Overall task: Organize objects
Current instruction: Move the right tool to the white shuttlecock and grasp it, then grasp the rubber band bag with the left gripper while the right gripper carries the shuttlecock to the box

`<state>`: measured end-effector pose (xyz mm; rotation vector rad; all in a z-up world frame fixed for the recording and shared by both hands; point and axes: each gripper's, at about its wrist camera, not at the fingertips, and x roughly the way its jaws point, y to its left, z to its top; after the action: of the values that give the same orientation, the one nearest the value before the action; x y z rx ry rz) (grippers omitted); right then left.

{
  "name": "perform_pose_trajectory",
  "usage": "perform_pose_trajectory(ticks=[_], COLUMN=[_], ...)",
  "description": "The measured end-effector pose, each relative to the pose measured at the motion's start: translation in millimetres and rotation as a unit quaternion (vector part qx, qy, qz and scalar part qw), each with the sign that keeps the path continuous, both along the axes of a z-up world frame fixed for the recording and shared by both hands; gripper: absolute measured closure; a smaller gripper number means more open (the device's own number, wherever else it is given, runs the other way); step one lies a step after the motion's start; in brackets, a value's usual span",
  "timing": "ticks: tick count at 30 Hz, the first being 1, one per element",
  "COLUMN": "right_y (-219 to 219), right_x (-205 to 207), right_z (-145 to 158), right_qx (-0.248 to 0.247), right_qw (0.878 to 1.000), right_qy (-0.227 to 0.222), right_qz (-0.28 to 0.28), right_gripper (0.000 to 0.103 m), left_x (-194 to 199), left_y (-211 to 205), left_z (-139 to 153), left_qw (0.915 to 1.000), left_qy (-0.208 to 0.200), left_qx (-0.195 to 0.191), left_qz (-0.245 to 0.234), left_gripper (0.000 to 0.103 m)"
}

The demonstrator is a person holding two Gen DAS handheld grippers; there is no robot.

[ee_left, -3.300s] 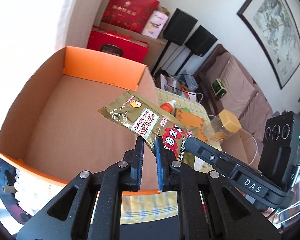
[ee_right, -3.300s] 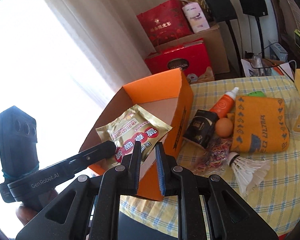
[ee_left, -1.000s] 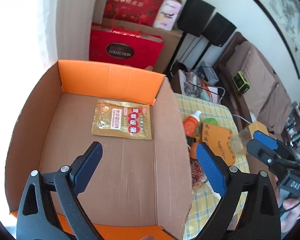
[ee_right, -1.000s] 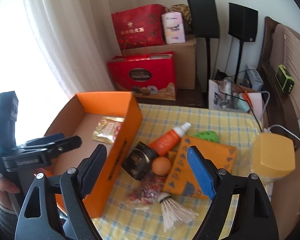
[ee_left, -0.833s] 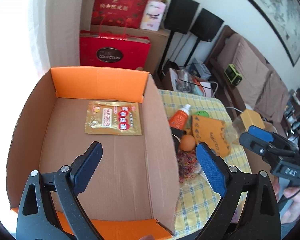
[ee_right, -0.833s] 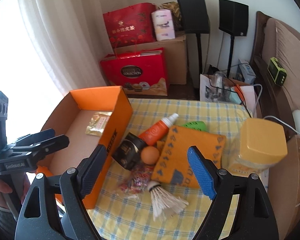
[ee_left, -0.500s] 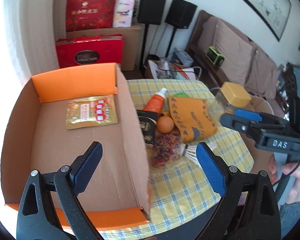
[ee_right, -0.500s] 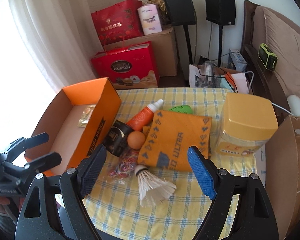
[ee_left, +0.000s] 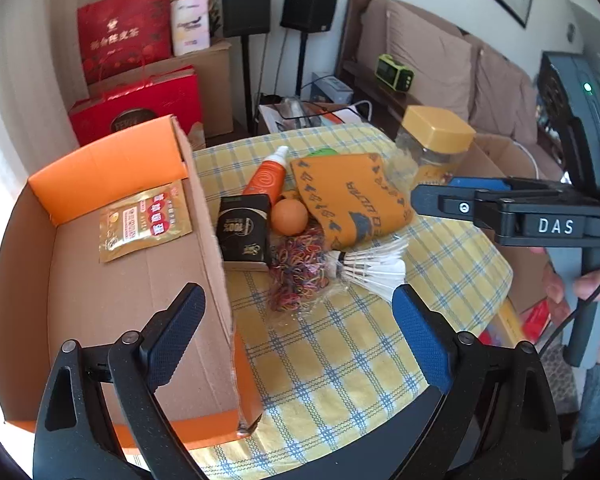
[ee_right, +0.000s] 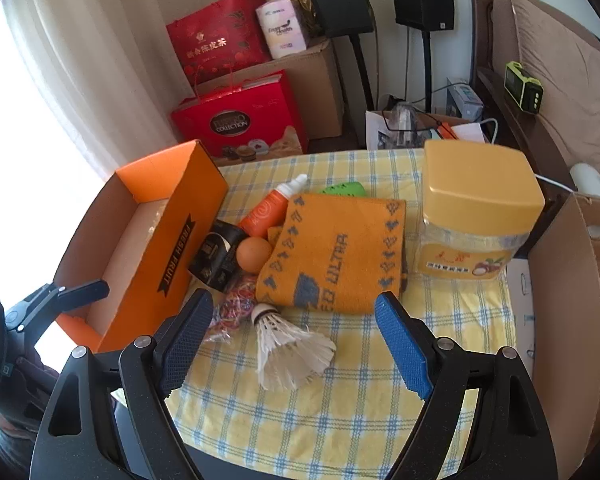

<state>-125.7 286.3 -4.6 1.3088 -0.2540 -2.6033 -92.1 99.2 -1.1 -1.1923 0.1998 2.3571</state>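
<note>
Showing only leftward, gold packet (ee_left: 144, 220) lies inside orange box (ee_left: 100, 168).

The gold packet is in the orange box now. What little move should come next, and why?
Probably lower the right tool onto the shuttlecock. Both tools are open and hold nothing, the shuttlecock lies right between the right tool's fingers, and only the gold packet sits in the orange box. The rest still lies on the checked tablecloth.

Green item (ee_right: 342, 189): we see only its far edge behind the orange towel (ee_right: 336, 254); kind untold. Gold packet (ee_right: 158, 216) in the orange box (ee_right: 172, 254): washed out in right view. Black carton (ee_left: 244, 232): small print unreadable.
</note>
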Motion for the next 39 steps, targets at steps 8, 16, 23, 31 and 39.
perform_pose_trajectory(ticks=[8,16,23,31,39], right_y=[6,4,0,-3,2], right_x=[3,0,-5,-12,-9], right_z=[-28,-54,-73,-89,-90], right_qx=[-0.017,-0.04,-0.079,-0.097,-0.106], right_qw=[1.0,0.998,0.994,0.992,0.991], right_qy=[-0.022,-0.039,-0.054,-0.066,-0.065], right_qz=[0.005,0.028,0.048,0.055,0.054], right_gripper=[0.018,0.018,0.018,0.022,0.044], left_x=[12,6,2,-2,-14], left_y=[34,45,50,61,65], left_z=[-15,-35,-39,-48,-51], left_qw=[0.9976,0.9954,0.9936,0.9903,0.9904], left_qy=[0.02,0.015,0.015,0.013,0.009], left_qx=[-0.05,-0.08,-0.087,-0.115,-0.126], left_qz=[-0.043,-0.051,-0.07,-0.076,-0.057], left_gripper=[0.019,0.021,0.022,0.033,0.056])
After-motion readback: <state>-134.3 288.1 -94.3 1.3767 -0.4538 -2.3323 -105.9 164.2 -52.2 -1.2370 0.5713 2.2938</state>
